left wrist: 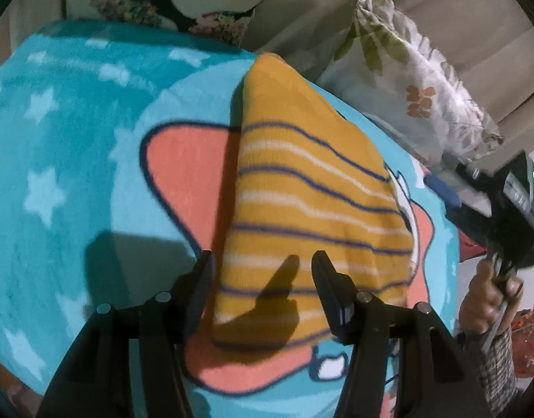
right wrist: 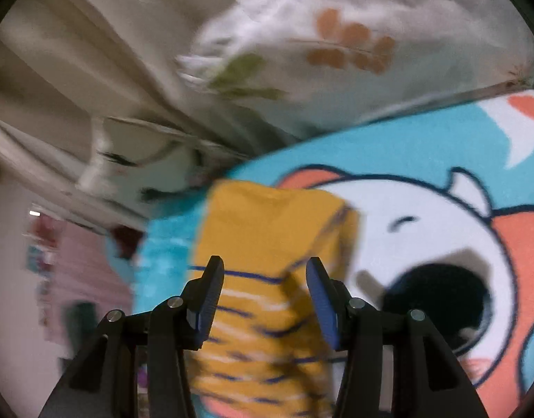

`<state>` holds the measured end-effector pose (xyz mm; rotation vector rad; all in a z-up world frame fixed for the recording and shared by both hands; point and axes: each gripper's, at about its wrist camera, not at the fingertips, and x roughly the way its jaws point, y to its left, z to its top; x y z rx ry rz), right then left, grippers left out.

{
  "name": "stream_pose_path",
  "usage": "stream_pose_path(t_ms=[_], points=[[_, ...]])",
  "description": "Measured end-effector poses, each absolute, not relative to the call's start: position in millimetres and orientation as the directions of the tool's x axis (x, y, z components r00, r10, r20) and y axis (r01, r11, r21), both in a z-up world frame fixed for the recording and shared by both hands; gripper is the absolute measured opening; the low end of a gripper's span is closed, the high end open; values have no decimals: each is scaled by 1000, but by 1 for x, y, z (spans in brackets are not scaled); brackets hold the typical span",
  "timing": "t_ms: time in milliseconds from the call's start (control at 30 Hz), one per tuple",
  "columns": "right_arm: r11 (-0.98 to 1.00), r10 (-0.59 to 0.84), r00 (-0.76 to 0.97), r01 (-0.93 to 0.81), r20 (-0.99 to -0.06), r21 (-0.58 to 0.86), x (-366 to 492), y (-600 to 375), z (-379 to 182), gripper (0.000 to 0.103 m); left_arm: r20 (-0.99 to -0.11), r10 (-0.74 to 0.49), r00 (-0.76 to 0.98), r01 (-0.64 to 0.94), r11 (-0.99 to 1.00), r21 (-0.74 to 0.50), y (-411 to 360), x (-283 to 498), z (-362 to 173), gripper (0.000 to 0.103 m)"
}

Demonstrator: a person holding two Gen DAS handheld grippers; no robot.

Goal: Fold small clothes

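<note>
left wrist view low over blanket (left wrist: 57, 174), right wrist view opposite side, both share striped garment (left wrist: 301, 191)

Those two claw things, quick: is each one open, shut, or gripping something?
Left gripper: open, holding nothing, above the yellow striped garment.
Right gripper: open, holding nothing.

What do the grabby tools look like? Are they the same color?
Both are black with silver bolts. The left tool has black ridged pads; the right tool has blue ridged pads. The person's right hand has a checked sleeve.
</note>
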<state>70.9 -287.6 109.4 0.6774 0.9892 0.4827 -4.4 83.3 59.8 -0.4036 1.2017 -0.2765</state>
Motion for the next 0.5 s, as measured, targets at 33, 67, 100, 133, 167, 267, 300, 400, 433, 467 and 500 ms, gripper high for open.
stream_pose_path(t_ms=[33,67,100,133,167,267,300,400,433,467,500], points=[[646,707,443,-87,-551,759,72,-281,110,55,-842,-422,337,-14,891,-453,81,-9,55,56],[588,764,395,-100,-511,803,75,-269,108,55,-848,-417,326,-30,893,-450,80,-12,48,56],[531,815,335,-108,-472,840,76,-257,102,55,-866,-398,302,-57,899,-433,77,-12,37,56],[478,857,275,-110,-435,872,79,-243,96,55,-880,-383,280,-82,904,-419,76,-14,30,56],[422,895,205,-100,-397,901,81,-226,85,55,-891,-369,263,-117,905,-409,76,-15,21,56],[363,932,41,-51,-361,930,87,-184,54,55,-897,-352,268,-148,905,-400,74,-21,14,57],[372,928,4,-41,-372,927,89,-172,42,55,-898,-343,277,-147,908,-392,73,-23,15,57],[368,929,-43,28,-367,929,102,-154,15,55,-905,-315,286,-156,916,-369,68,-25,16,57],[352,936,-42,49,-350,935,109,-152,10,54,-908,-308,284,-161,918,-362,67,-25,15,57],[334,942,-39,63,-332,940,117,-150,7,54,-910,-305,282,-167,918,-359,65,-24,14,57],[320,947,-39,70,-318,945,125,-147,6,54,-911,-300,283,-176,918,-357,64,-24,13,57]])
